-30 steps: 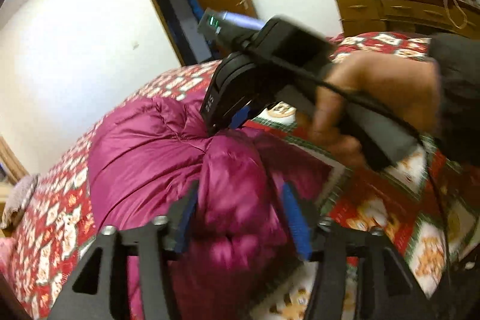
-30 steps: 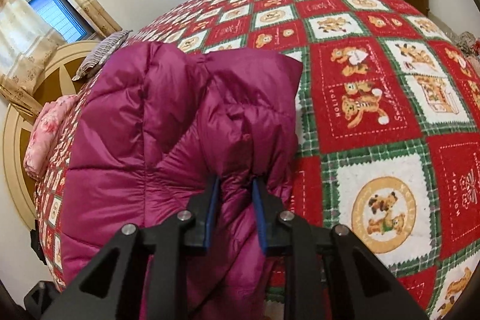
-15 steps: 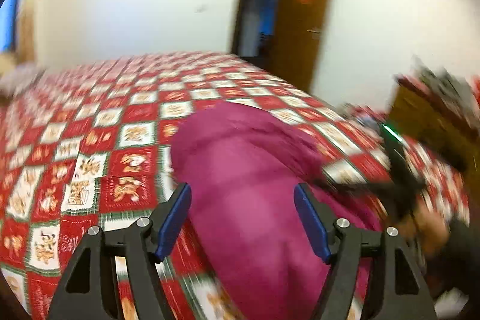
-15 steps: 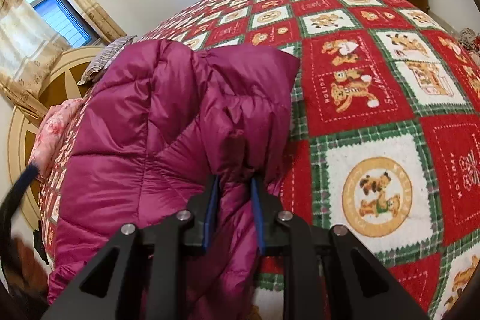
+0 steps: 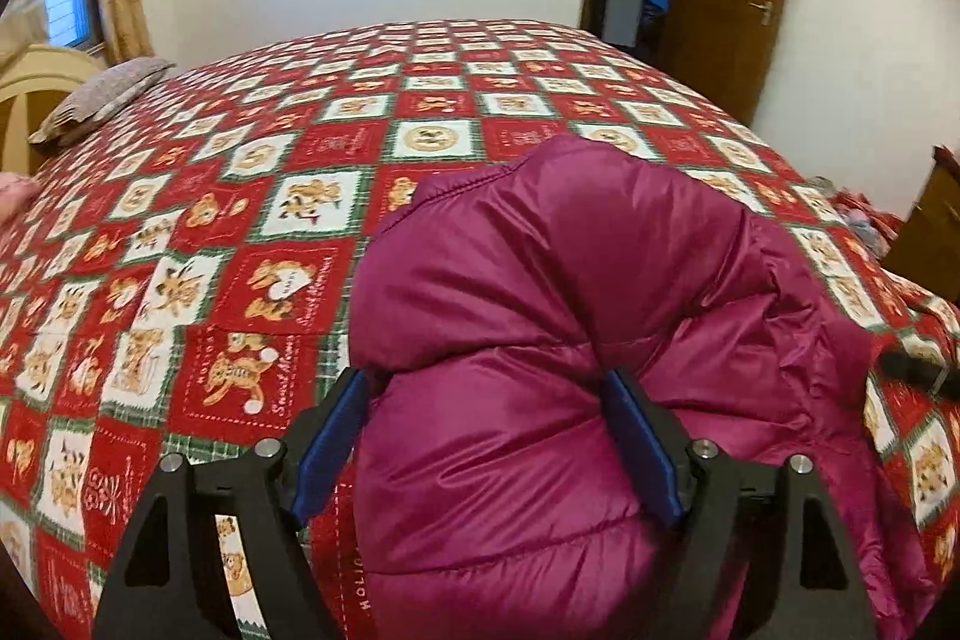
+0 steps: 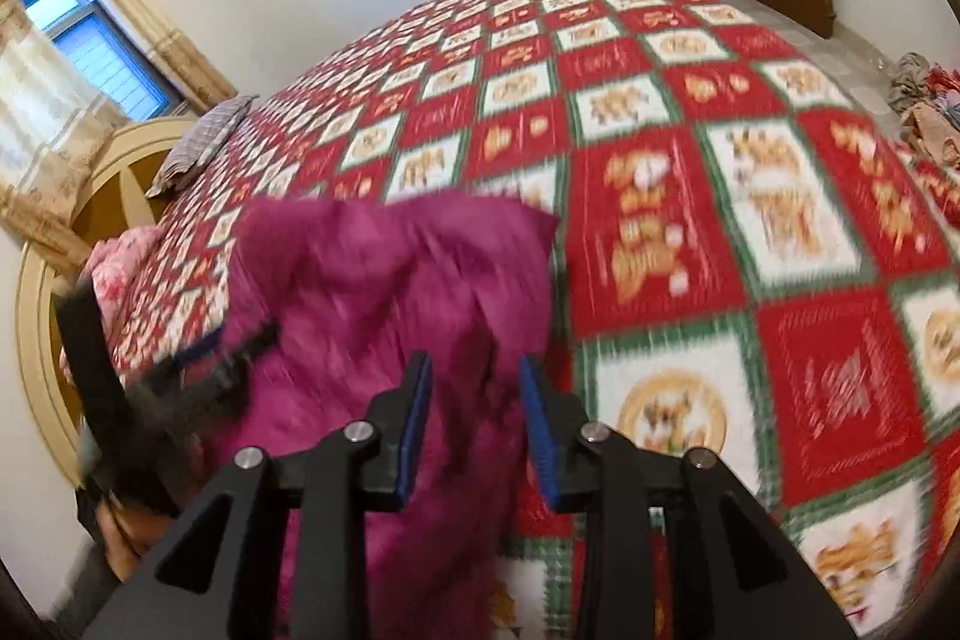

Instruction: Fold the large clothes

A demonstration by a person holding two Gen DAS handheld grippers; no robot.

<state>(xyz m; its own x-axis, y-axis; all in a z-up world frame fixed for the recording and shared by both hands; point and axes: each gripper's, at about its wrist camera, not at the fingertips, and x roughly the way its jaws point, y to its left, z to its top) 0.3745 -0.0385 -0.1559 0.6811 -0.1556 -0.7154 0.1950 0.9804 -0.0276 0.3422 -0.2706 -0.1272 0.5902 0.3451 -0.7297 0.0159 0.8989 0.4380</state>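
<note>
1. Magenta puffer jacket point(image 5: 558, 340) bunched on red teddy-bear quilt point(image 5: 270, 196).
2. Left gripper point(image 5: 489, 436) spread wide around a puffy jacket fold.
3. Right gripper point(image 6: 475, 412) parted, blurred jacket cloth between fingers.

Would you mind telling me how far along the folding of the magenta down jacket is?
Partly done: the jacket lies bunched in a thick roll on the bedspread. In hand: the left gripper straddles one bulging end, fingers wide open; the right gripper is open around another edge. Left: flattening and squaring it into a neat fold.
</note>
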